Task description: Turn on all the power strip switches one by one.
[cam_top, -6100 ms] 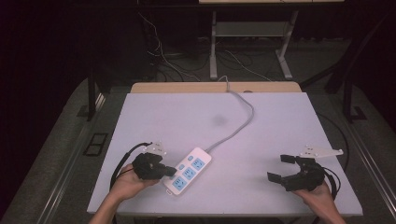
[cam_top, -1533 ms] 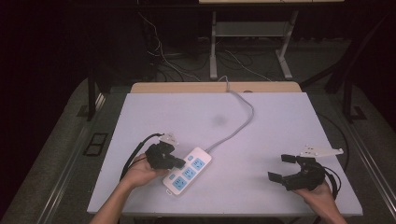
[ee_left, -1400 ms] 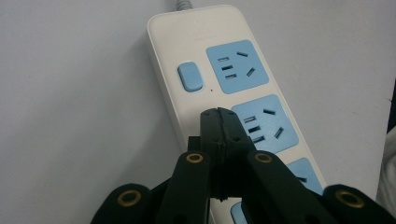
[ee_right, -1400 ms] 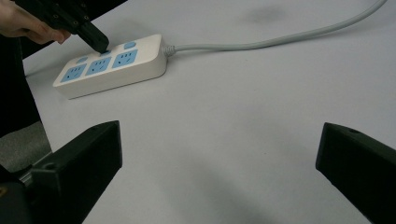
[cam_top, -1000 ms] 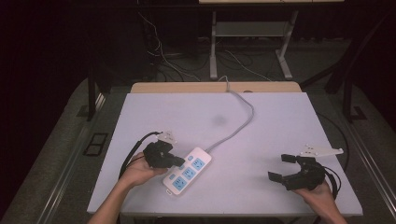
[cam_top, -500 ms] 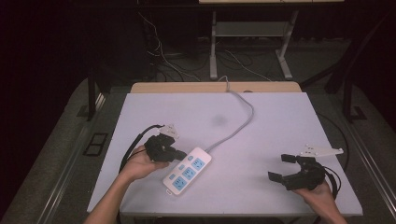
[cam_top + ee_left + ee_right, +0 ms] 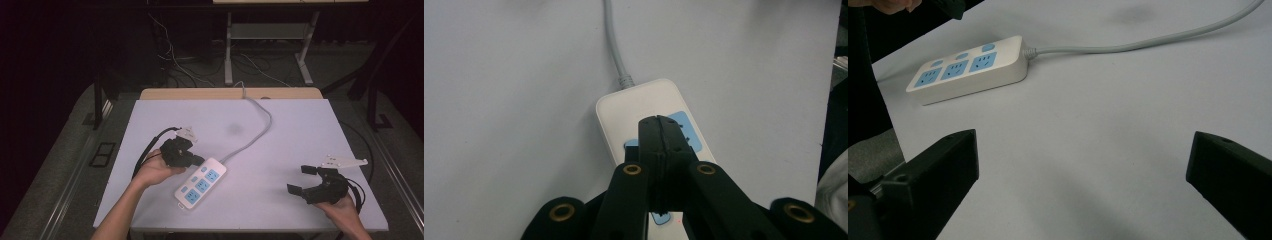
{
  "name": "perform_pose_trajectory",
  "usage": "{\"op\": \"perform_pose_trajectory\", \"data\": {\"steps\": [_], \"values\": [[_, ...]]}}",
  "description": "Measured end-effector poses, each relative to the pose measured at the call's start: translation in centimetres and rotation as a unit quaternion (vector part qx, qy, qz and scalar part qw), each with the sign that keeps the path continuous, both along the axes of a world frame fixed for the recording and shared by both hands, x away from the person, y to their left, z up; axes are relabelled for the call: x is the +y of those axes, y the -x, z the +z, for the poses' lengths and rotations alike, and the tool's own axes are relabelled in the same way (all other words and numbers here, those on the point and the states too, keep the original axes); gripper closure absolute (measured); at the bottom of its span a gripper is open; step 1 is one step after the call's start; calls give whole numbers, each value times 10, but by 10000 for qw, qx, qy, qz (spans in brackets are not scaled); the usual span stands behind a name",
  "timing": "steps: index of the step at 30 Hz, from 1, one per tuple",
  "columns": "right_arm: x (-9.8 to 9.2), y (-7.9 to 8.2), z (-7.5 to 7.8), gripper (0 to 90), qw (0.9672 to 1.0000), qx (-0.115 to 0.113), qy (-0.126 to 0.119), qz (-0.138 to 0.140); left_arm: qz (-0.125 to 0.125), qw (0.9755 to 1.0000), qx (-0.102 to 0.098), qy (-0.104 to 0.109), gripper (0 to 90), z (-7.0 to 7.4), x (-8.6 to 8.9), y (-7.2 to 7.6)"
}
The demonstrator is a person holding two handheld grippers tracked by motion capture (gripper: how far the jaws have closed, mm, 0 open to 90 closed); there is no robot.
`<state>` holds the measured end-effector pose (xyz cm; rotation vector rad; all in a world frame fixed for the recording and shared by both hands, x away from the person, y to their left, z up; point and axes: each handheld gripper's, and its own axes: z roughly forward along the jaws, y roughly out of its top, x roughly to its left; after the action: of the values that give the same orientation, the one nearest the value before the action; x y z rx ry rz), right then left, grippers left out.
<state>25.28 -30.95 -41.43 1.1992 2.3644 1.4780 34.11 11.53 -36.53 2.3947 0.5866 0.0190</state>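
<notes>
Three blue sockets line the white power strip (image 7: 200, 183) with a grey cord (image 7: 255, 132).

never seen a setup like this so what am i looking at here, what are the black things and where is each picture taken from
There is no robot arm. A person sits at a white table holding a hand-held black claw in each hand. The big picture comes from a camera above, looking down on the table. The other two come from small cameras riding on each claw, looking along its two jaws.

On the table lies a white power strip with blue sockets; its grey cable runs off the far edge.

The left claw is shut with nothing between its jaws, its tip just above the strip. The right claw rests near the right edge, jaws wide open and empty.
</notes>
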Motion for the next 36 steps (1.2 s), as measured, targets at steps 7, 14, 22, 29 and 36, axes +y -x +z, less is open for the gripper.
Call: {"op": "perform_pose_trajectory", "data": {"steps": [7, 14, 22, 29, 36], "values": [[0, 0, 0, 3, 10000, -1, -1, 3, -32, 10000, 6, -85, 893, -2, -6, -4], [1, -1, -1, 3, 10000, -9, 20, 27, -54, 9999, 31, -162, 893, -8, -11, -7], [1, -1, -1, 3, 10000, 5, 16, 28, -72, 9998, 51, -189, 893, -14, -13, -12], [0, -1, 0, 3, 10000, -10, 13, 38, -116, 9994, 137, -293, 893, -24, -15, -13], [1, -1, -1, 3, 10000, 3, 35, 44, -93, 9993, 191, -322, 892, -32, -13, -14]]}}
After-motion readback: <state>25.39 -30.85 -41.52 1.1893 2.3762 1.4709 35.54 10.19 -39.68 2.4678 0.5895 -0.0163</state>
